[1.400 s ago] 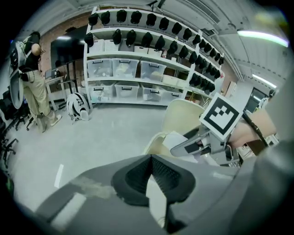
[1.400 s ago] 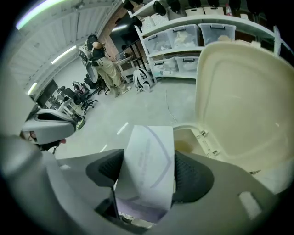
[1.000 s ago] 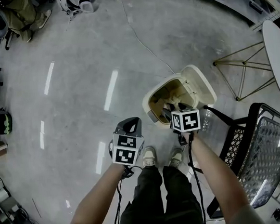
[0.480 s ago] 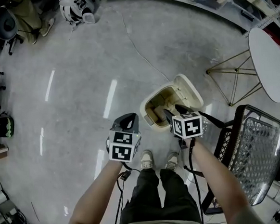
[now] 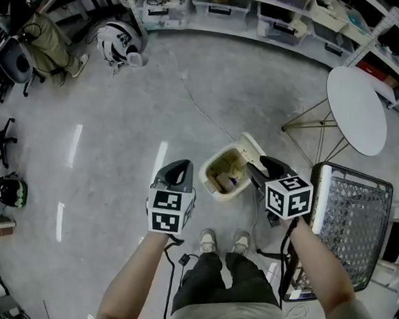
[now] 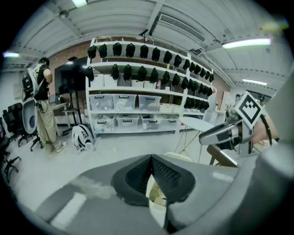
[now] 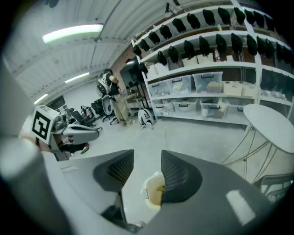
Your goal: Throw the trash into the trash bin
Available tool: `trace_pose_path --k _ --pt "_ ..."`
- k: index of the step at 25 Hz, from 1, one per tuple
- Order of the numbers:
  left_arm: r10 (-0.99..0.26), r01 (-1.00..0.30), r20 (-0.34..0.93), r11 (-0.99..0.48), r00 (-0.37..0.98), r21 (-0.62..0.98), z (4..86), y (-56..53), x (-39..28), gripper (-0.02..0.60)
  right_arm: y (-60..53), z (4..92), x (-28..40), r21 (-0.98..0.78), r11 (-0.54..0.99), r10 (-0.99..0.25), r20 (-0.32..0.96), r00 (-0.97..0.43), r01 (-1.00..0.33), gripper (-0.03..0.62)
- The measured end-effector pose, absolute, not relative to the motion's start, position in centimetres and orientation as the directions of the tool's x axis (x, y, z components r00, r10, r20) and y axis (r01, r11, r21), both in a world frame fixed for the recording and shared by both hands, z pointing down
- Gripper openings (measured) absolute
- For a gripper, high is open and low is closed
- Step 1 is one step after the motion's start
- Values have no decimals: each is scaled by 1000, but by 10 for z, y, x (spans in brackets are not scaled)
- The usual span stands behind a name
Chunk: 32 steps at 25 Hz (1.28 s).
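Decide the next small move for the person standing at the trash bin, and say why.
Probably lower the right hand-held gripper to the bin's raised lid and tip it shut. Trash lies in the trash bin, and neither tool holds anything: the right one's jaws have just been closing yet stand apart with nothing between them; the left hand-held gripper is shut and empty.

Count, head view: one open trash bin (image 5: 227,176) at centre. Two claws: left claw (image 5: 176,168) with jaws together, right claw (image 5: 265,165) with jaws apart, just closing, nothing between. Two shoes (image 5: 209,242) at lower centre. One round white counter (image 5: 357,110) and one wire-mesh chair (image 5: 353,233) at right, one white rounded object (image 5: 120,39) at upper left; left gripper view adds one standing person (image 6: 43,105) at the left edge.
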<state>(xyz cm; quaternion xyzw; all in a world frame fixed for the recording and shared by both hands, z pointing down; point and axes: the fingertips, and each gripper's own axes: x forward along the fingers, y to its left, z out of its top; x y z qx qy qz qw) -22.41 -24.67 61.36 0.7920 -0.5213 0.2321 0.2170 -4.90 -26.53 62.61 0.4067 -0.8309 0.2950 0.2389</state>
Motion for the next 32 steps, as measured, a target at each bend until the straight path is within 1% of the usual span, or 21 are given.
trace_pose_path --k 4,7,11,15,17,22,27,32 --pt "-767 -919 531 -390 360 61 550 -247 -226 3 -261 543 -41 -295 482 -629 538 -561 -825 172" --pt "-794 -913 482 -407 371 32 503 -243 -221 2 -252 483 -34 -287 493 -677 467 -570 -821 161" --pt "-826 -905 404 -424 393 14 438 -235 -209 3 -235 404 -27 -261 529 -715 375 -590 -808 149" --pt "-872 -895 286 -437 398 -86 373 -217 -200 2 -212 338 -18 -281 554 -732 284 -620 -783 144" --pt "-883 -892 240 -439 405 -111 345 -210 -198 3 -201 307 -12 -273 565 -746 235 -623 -779 141" --pt "-902 -888 143 -428 408 -170 280 -185 -192 2 -168 238 6 -198 590 -774 136 -618 -783 132" --pt "-916 -899 65 -400 395 -178 228 -153 -189 2 -133 185 22 -134 588 -802 36 -597 -798 127" --pt "-911 -894 36 -409 410 -184 202 -124 -179 2 -100 151 34 -62 600 -800 -28 -599 -798 126"
